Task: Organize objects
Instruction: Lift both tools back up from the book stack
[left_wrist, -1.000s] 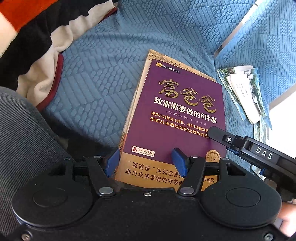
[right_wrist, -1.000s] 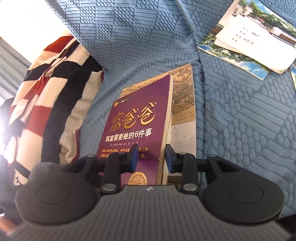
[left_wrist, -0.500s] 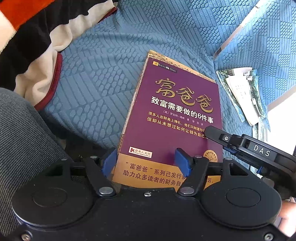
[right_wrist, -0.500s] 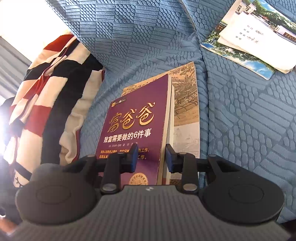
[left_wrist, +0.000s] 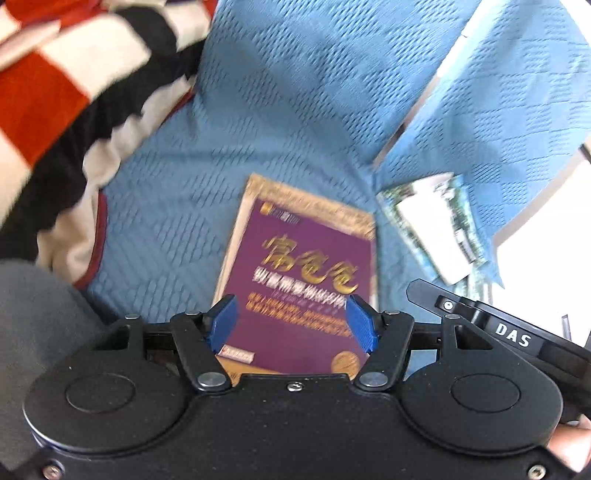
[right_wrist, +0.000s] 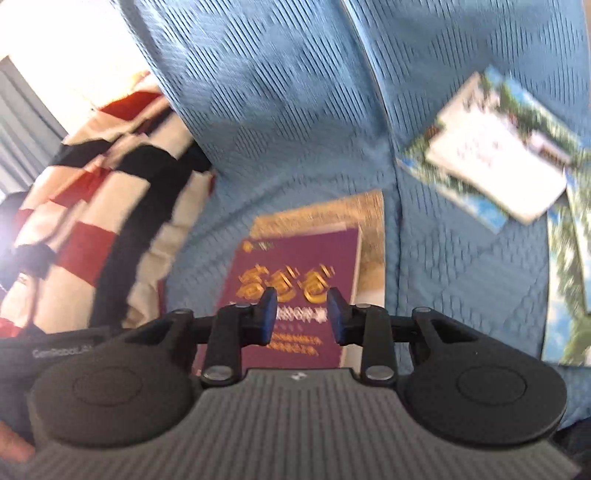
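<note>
A purple book with gold Chinese title lies flat on a tan book on the blue sofa seat; both also show in the right wrist view, the purple book over the tan one. My left gripper is open and empty, held above the purple book's near end. My right gripper is open and empty, above the same book. The right gripper's body shows at the right of the left wrist view. Both views are blurred by motion.
A red, black and cream striped blanket lies at the left, also in the right wrist view. A stack of photo cards lies on the right seat cushion. The blue backrest rises behind the books.
Both grippers have pulled back and up from the purple book. The right gripper's fingers, which straddled the book's edge, are now clear of it. The books lie as before.
</note>
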